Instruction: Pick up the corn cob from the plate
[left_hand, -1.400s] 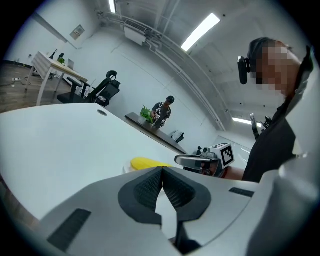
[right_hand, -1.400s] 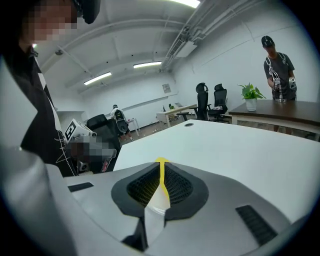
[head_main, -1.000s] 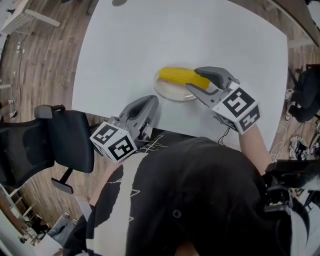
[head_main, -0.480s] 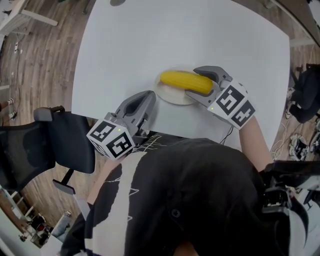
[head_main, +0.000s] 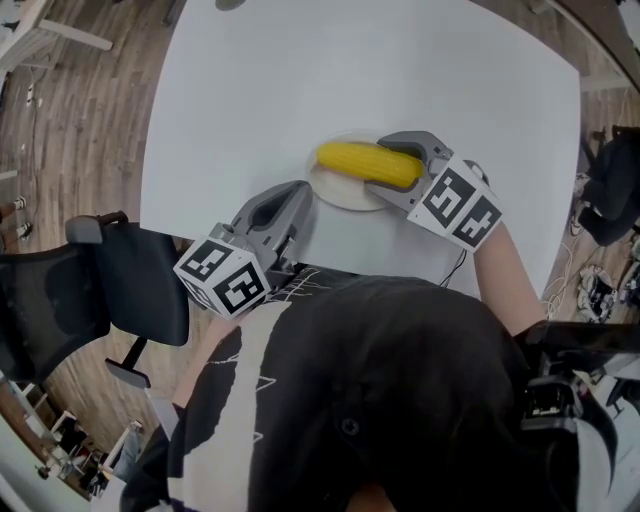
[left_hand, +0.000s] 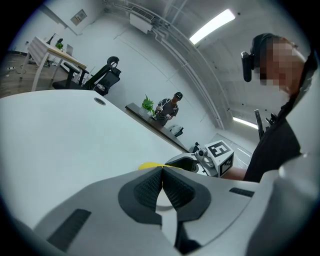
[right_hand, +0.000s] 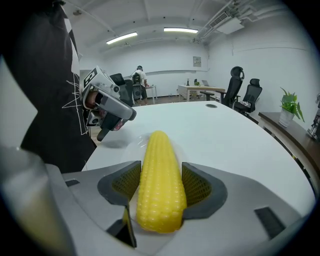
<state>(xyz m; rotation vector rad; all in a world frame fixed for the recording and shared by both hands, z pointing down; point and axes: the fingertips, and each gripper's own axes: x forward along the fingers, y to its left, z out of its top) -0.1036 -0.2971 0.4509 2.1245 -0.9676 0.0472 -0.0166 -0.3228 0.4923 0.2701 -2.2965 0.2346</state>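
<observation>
A yellow corn cob (head_main: 360, 161) lies on a small white plate (head_main: 335, 191) in the middle of the white table. My right gripper (head_main: 391, 165) has come down over the cob's right end. In the right gripper view the corn cob (right_hand: 159, 185) lies lengthways between the two wide-spread pads (right_hand: 197, 186), filling most of the gap, and the jaws stand open around it. The plate (right_hand: 131, 145) shows under the cob. My left gripper (head_main: 297, 194) rests at the near table edge, left of the plate. Its jaws (left_hand: 161, 169) are shut with nothing in them.
A black office chair (head_main: 120, 285) stands at the left of the table edge (head_main: 160, 215). The person's dark torso fills the bottom of the head view. More chairs, desks and a person stand far behind in the gripper views.
My right gripper has sunk from above the plate until its jaws straddle the cob's right end. The left gripper shifted slightly left along the table edge.
</observation>
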